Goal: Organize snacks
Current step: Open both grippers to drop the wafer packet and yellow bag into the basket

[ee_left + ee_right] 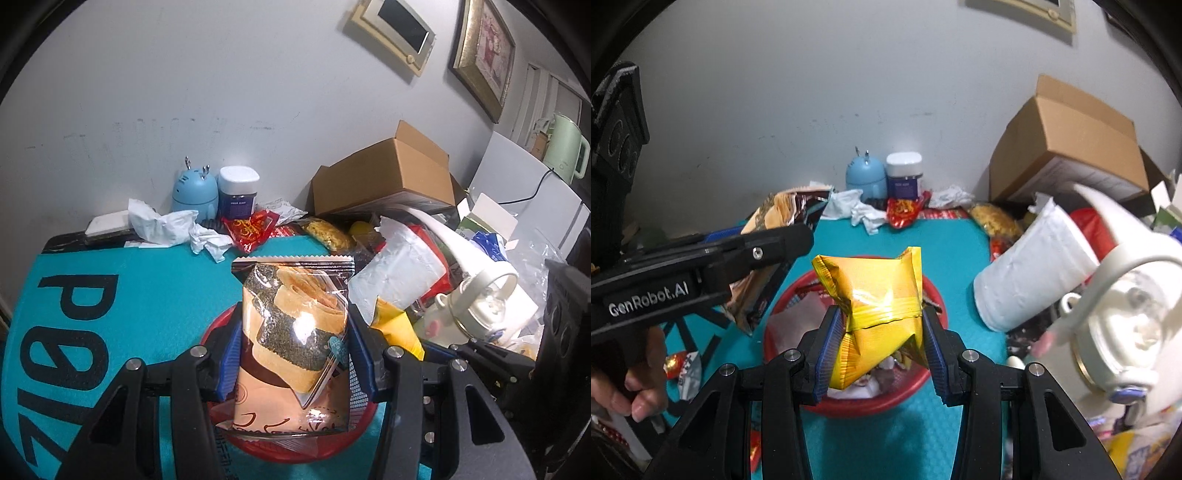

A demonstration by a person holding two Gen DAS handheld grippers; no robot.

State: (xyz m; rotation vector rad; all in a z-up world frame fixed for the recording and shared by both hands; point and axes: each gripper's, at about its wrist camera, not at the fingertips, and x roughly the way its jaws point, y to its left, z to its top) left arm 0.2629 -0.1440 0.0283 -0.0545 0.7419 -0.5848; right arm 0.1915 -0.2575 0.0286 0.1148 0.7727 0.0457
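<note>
My left gripper (pixel 293 354) is shut on a brown pastry packet (pixel 295 339) and holds it above the red basket (pixel 258 446) on the teal mat. The same packet (pixel 775 236) and left gripper (pixel 783 240) show at the left of the right wrist view. My right gripper (pixel 881 343) is shut on a crumpled gold snack bag (pixel 879 310), held above the red basket (pixel 798 288). The basket holds several wrappers.
A paper towel roll (pixel 1030 273), a white kettle (pixel 1126 321) and an open cardboard box (pixel 1067 147) crowd the right side. A blue figurine (pixel 866 177), a white-lidded jar (pixel 904 175), crumpled tissues (pixel 866 216) and a red snack packet (pixel 905 212) stand by the wall.
</note>
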